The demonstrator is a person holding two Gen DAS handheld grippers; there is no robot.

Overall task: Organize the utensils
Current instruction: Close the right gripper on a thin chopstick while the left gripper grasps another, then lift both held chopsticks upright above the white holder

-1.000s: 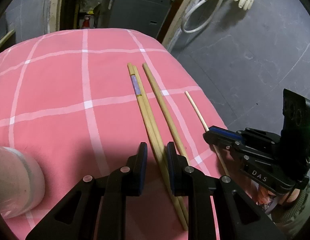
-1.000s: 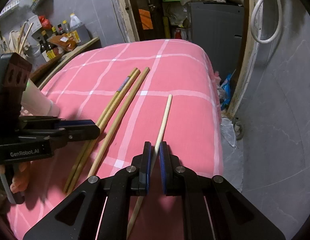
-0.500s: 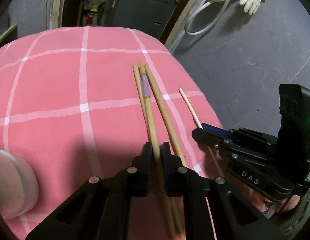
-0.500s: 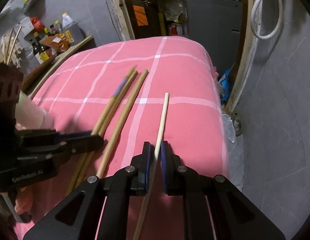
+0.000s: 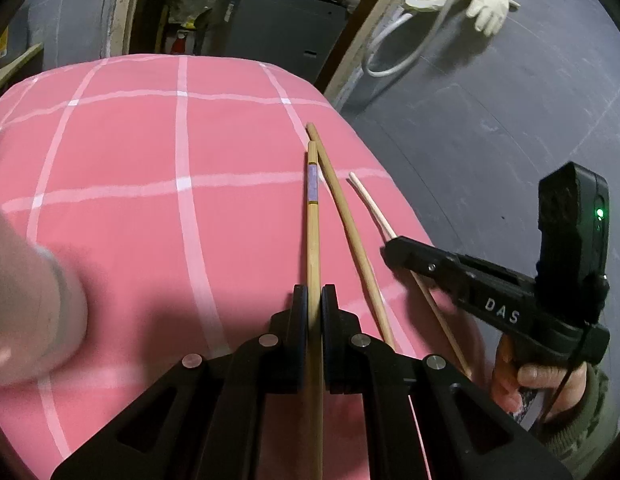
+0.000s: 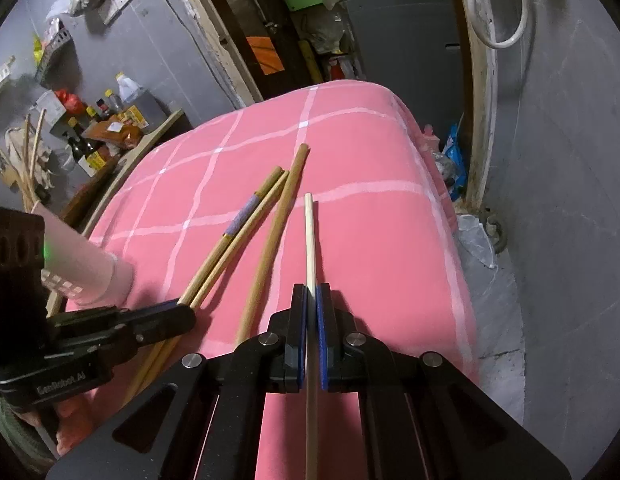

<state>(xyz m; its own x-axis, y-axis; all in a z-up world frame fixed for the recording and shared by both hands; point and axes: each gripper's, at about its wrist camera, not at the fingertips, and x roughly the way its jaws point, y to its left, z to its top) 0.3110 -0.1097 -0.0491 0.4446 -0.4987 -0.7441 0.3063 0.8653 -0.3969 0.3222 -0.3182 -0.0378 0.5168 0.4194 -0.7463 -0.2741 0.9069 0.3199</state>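
Note:
My left gripper (image 5: 314, 300) is shut on a pair of tan chopsticks with a purple band (image 5: 312, 192), lifted off the pink checked cloth (image 5: 149, 208). A single tan chopstick (image 5: 350, 232) lies on the cloth just right of them. My right gripper (image 6: 311, 300) is shut on a thin pale chopstick (image 6: 308, 232), also raised. In the right wrist view the banded pair (image 6: 237, 224) and the single tan chopstick (image 6: 277, 216) lie to the left, with the left gripper (image 6: 181, 316) on the pair. The right gripper (image 5: 394, 248) shows in the left wrist view.
A pale pink cup (image 6: 85, 268) stands at the left, blurred in the left wrist view (image 5: 25, 308). The cloth drops off at the right edge (image 6: 450, 240) to a grey floor. Bottles and clutter (image 6: 105, 120) sit far left.
My left gripper has closed on the banded pair and lifted it. My right gripper has raised the pale chopstick, still held.

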